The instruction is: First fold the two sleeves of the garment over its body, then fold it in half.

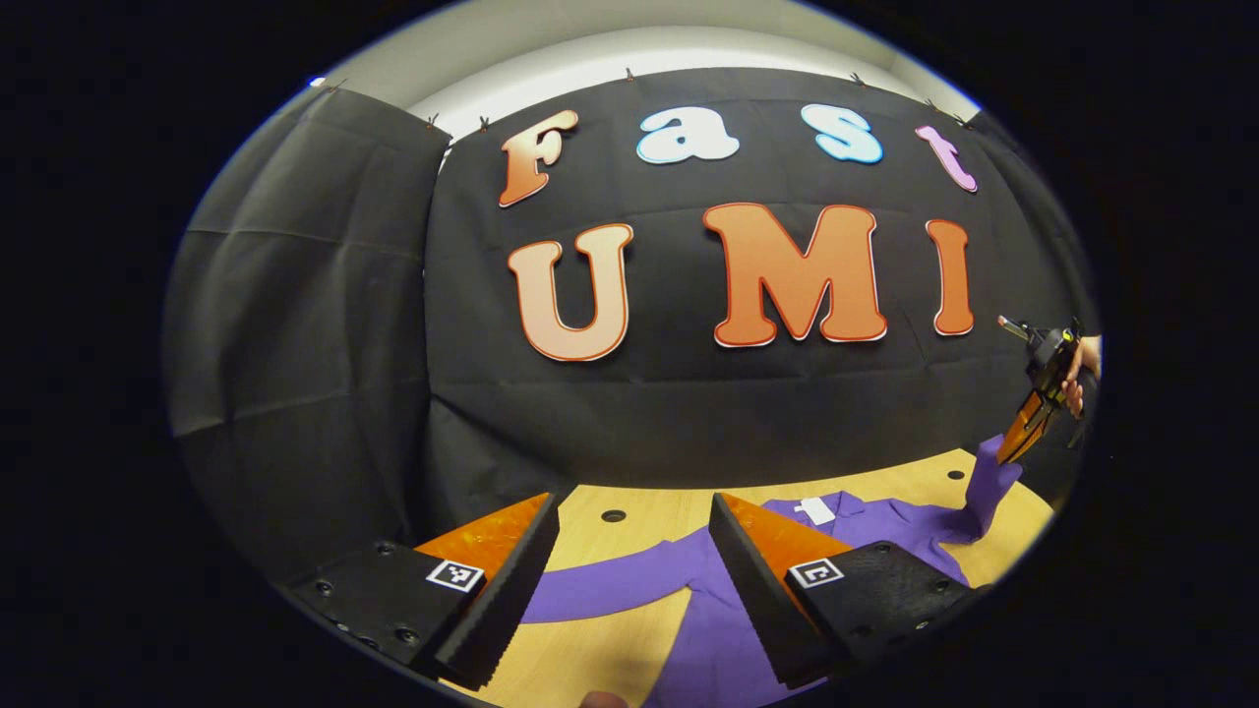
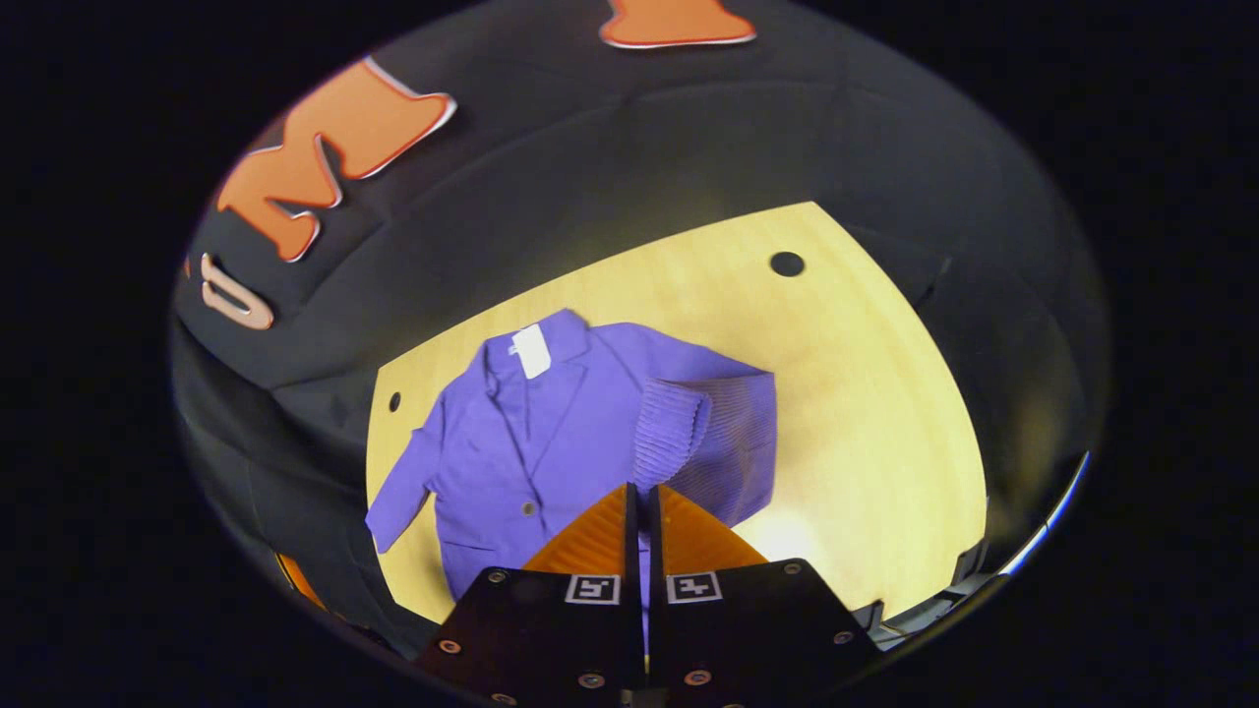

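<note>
Purple jacket (image 2: 551,433) lies face up on the wooden counter (image 2: 866,413), collar and white label toward the booth wall. First step is underway, nothing finished. Right hand-held gripper (image 2: 641,506) is clenched on the cuff of one sleeve (image 2: 703,442) and has it lifted above the counter, ribbed fabric hanging off the shoulder, not yet laid over the body. The left gripper view shows that hand-held gripper (image 1: 1018,441) held high, cloth stretched up to it. Other sleeve (image 2: 401,492) lies spread out flat, unfolded. Left hand-held gripper (image 1: 634,570) is released, fingers wide apart, low over that sleeve (image 1: 610,585), touching nothing as far as I can tell. Left to do, in my judgement: both sleeves, then the half fold. Jacket hem is cut off behind the right fingers; the exact pinch point is hidden between them.
</note>
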The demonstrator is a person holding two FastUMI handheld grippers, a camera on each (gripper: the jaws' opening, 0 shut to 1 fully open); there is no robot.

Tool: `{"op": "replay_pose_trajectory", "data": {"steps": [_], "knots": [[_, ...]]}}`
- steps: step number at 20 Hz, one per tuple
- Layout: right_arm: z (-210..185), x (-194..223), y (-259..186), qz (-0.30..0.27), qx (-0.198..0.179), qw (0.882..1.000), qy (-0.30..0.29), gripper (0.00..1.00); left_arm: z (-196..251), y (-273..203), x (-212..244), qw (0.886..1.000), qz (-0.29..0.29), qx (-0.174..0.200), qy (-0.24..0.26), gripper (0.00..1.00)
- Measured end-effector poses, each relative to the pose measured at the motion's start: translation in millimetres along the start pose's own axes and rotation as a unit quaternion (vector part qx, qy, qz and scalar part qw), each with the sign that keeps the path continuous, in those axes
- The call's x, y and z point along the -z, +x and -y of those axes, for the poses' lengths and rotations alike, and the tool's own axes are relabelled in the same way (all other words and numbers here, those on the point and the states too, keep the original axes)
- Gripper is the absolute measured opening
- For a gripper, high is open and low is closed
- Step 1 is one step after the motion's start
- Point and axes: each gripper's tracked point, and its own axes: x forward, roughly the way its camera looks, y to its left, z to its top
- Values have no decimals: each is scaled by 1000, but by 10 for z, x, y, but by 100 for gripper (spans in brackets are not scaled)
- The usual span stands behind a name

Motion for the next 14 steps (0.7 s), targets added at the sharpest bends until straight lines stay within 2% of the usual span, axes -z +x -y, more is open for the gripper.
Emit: {"op": "replay_pose_trajectory", "data": {"steps": [10, 14], "knots": [[-1518, 101, 278, -16, -50, 996, -75, 3, -740, 205, 265, 999, -26, -30, -10, 97], [-1857, 150, 459, -23, -67, 994, -77, 3, -972, 314, 358, 999, -34, -41, -4, 96]]}}
